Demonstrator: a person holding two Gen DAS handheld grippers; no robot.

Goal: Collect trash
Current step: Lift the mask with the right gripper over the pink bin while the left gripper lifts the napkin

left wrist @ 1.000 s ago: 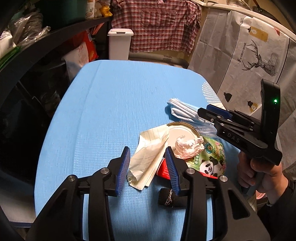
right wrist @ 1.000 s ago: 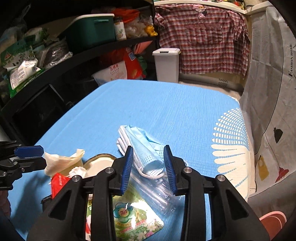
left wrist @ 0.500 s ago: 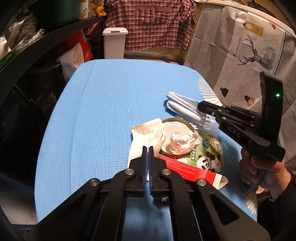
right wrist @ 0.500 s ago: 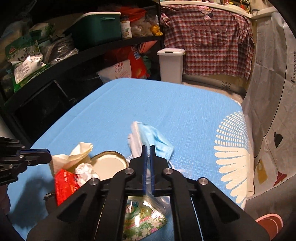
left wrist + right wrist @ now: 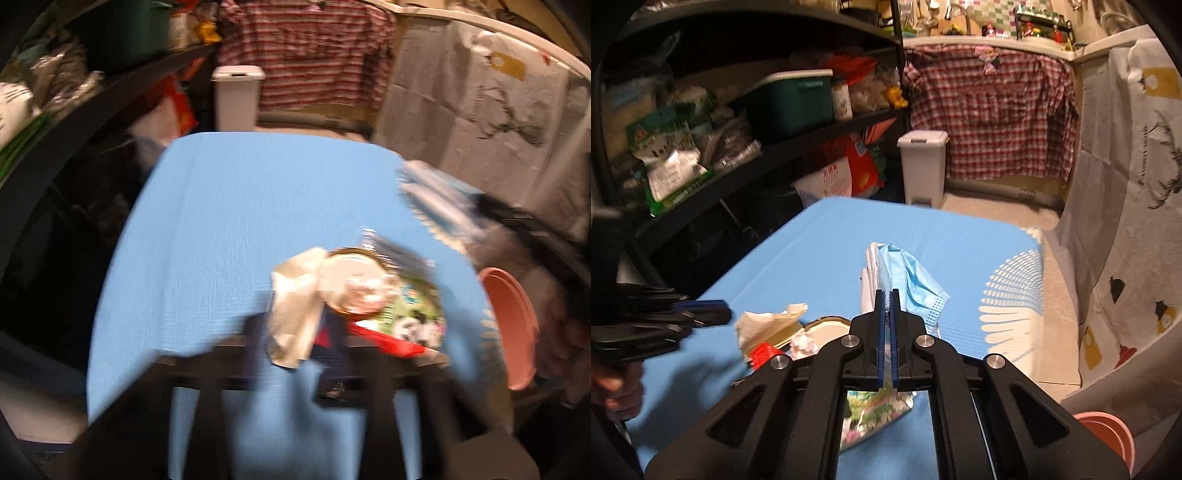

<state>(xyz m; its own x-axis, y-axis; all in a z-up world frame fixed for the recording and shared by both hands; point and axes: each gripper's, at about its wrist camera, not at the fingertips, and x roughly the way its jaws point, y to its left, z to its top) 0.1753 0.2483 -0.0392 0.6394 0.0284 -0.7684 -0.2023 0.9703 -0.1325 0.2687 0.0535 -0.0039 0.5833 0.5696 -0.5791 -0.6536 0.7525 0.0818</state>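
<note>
- Left gripper (image 5: 295,326): over near edge of blue table (image 5: 221,221), jaws just been opening, now abt half spread. Lined paper (image 5: 295,317) sits betw. them, but frame v. blurred & I see no pad pressing, so I read it as not gripped.
- Paper's long axis runs roughly along the fingers, straight ahead of the left gripper; left hand clearly nearer it than the right.
- Rest of pile, just right of paper, touching/overlapping near the near-right corner: jar lid (image 5: 351,266) w/ tissue wad (image 5: 364,295) on it, panda wrapper (image 5: 413,317), red carton (image 5: 388,339).
- Right gripper (image 5: 885,295): jaws pinched tight on blue mask (image 5: 916,284), which hangs from the pads, long axis up-down, raised over right side of table.
- White bin (image 5: 923,166) stands past the table's far edge, ahead & slightly right of the right gripper; probably the mask's drop point, lid looks closed.
- Count: 1 paper, 1 lid, 1 wad, 1 wrapper, 1 carton, 1 bin; mask 1 blue, white layer behind it – can't tell if separate.
</note>
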